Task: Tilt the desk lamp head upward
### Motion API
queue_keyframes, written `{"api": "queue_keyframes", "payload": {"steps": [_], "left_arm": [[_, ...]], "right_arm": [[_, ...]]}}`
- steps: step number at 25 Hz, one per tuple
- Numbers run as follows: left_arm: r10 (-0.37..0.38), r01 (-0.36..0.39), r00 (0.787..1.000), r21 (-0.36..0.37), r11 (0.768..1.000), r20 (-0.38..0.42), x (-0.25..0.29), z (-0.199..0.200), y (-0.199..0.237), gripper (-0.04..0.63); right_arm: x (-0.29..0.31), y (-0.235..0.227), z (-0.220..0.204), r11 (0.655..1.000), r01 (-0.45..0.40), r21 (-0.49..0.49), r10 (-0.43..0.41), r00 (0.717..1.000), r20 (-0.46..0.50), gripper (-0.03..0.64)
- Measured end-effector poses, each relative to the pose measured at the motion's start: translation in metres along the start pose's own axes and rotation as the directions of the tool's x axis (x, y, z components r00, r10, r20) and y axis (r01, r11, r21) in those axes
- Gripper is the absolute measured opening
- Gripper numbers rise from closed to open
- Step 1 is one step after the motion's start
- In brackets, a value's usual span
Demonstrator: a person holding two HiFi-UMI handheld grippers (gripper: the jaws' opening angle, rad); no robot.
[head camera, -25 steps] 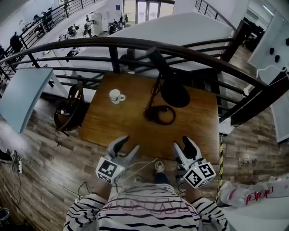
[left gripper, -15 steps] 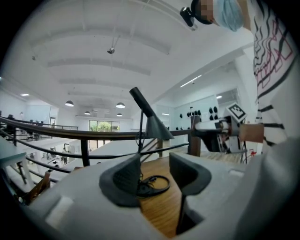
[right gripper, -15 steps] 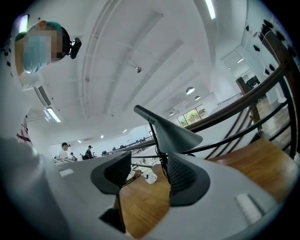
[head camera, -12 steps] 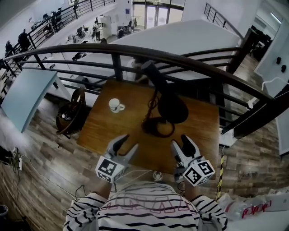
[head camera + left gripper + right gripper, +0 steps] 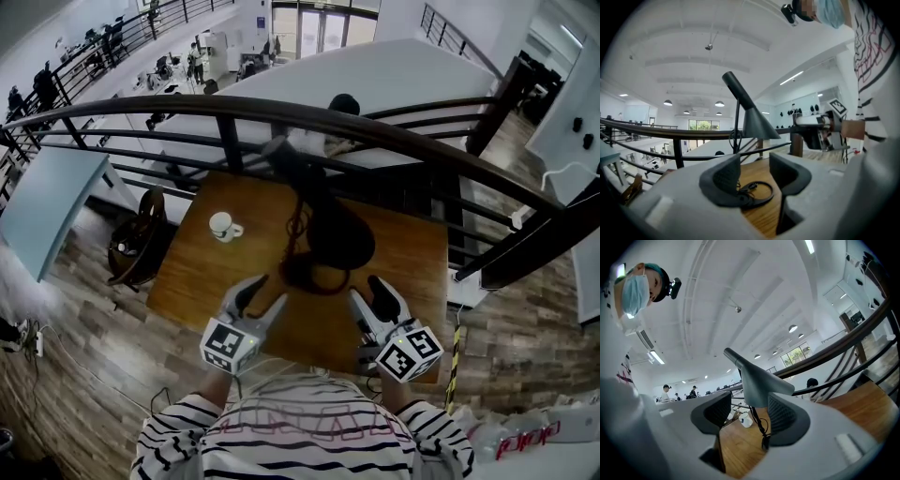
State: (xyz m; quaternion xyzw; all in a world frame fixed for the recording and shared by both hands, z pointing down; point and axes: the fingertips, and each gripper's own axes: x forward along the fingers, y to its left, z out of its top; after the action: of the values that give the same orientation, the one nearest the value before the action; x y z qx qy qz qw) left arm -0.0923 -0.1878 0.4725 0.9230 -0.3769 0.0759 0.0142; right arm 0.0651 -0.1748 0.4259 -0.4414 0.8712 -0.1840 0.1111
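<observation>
A black desk lamp [image 5: 323, 225] stands on the wooden table [image 5: 206, 272], its cone-shaped head [image 5: 339, 236] pointing down over its ring base [image 5: 311, 274]. In the left gripper view the lamp head [image 5: 757, 124] rises beyond the jaws, with the base [image 5: 757, 192] on the wood. The right gripper view shows the lamp head [image 5: 761, 385] ahead of the jaws. My left gripper [image 5: 261, 298] is open near the table's front edge, short of the lamp. My right gripper [image 5: 371, 300] is open too, beside it, with nothing between its jaws.
A white mug [image 5: 222, 226] stands at the table's back left. A dark curved railing [image 5: 412, 141] runs behind the table. A dark chair with a bag [image 5: 141, 246] sits at the table's left. Wood floor surrounds the table.
The view has shifted: the table and lamp now sit further left and closer to both grippers. Both grippers stay open and keep their places in the frame.
</observation>
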Motion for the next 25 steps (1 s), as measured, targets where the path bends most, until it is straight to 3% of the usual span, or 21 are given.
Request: {"api": "queue_keyframes", "payload": {"steps": [12, 18, 25], "left_arm": [[0.027, -0.026, 1.0, 0.093, 0.995, -0.009, 0.061, 0.01, 0.03, 0.189], [0.052, -0.048, 0.998, 0.097, 0.994, -0.035, 0.093, 0.008, 0.051, 0.189], [0.046, -0.036, 0.996, 0.125, 0.991, -0.078, 0.135, -0.001, 0.063, 0.193]], "right_arm": [[0.017, -0.021, 0.004, 0.998, -0.058, 0.033, 0.058, 0.998, -0.009, 0.23], [0.022, -0.036, 0.001, 0.997, -0.047, 0.056, 0.049, 0.999, -0.02, 0.233], [0.026, -0.044, 0.003, 0.985, -0.089, 0.147, 0.089, 0.996, 0.01, 0.259]]}}
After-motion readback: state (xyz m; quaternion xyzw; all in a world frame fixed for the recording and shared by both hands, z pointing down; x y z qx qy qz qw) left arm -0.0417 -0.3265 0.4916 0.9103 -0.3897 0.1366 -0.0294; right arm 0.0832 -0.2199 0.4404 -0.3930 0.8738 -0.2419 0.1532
